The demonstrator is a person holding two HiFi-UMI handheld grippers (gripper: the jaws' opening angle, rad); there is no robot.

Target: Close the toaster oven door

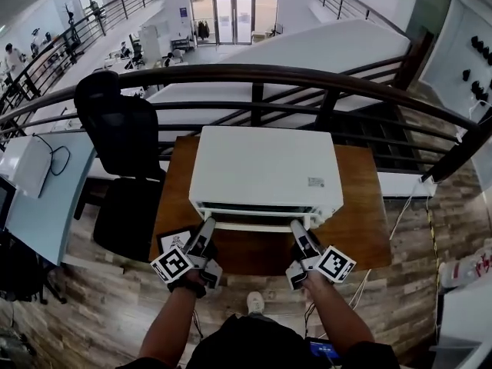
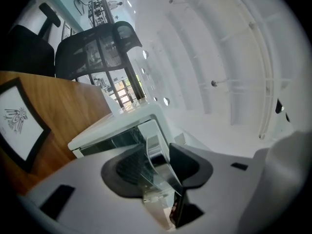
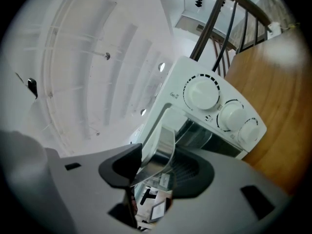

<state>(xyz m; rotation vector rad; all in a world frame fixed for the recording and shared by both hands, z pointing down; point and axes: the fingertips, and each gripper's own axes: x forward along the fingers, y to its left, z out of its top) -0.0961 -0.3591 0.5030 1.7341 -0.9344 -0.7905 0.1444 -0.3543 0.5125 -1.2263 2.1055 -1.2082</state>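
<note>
We clamp the toaster oven door (image 1: 254, 225) near both of its ends. The left hand-held gripper (image 1: 207, 229) and the right hand-held gripper (image 1: 297, 231) each have narrow jaws pinching its glass edge, so it should swing evenly. The door stands partway open at the front of the toaster oven (image 1: 265, 167), which sits on the table (image 1: 365, 229).

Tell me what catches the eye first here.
A white toaster oven sits centred on a wooden table. The left claw and right claw each clamp an end of its door handle, the door ajar. A black chair stands left of the table.
</note>
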